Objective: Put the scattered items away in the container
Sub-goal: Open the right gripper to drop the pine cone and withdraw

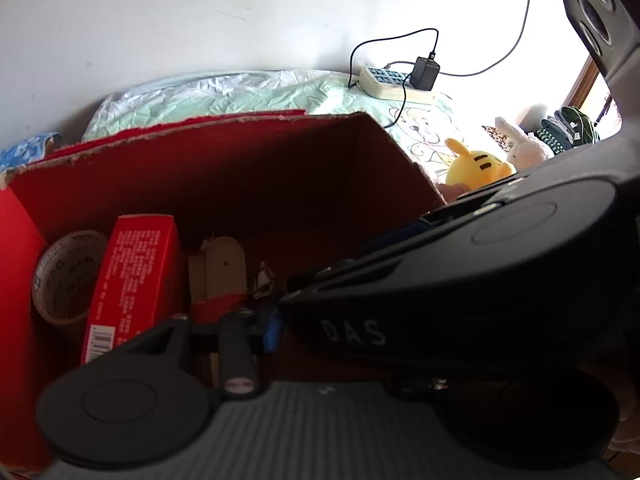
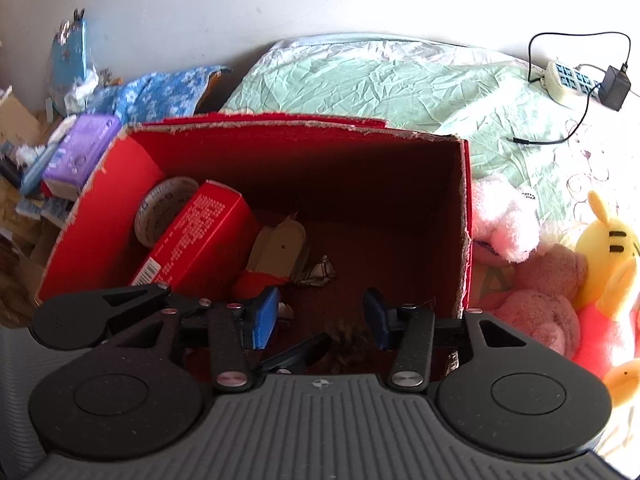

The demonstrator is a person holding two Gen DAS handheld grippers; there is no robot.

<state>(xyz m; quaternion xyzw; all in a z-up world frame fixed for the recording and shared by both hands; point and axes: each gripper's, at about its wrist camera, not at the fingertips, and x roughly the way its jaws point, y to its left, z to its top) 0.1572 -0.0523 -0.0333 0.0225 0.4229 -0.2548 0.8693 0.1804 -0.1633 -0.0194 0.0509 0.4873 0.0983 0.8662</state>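
A red cardboard box (image 2: 100, 208) stands open on the bed. Inside it lie a roll of tape (image 2: 160, 208), a red carton (image 2: 200, 236), a cream flat piece (image 2: 280, 252) and a crumpled wrapper (image 2: 318, 272). My right gripper (image 2: 320, 316) hangs open over the box's near side. Below the gap between its blue pads (image 2: 264, 316) lies a dark brown furry thing (image 2: 348, 348), untouched. In the left wrist view the right gripper's black body (image 1: 460, 280) crosses in front. It hides one finger of my left gripper (image 1: 282, 320); only one blue pad (image 1: 272, 326) shows above the box (image 1: 240, 168).
Plush toys lie right of the box: a pink-white one (image 2: 504, 216), a pink bear (image 2: 548, 292), a yellow one (image 2: 608, 240). A power strip with a charger (image 2: 568, 80) rests on the crumpled green sheet (image 2: 380, 80). A purple packet (image 2: 80, 148) and clutter sit at the left.
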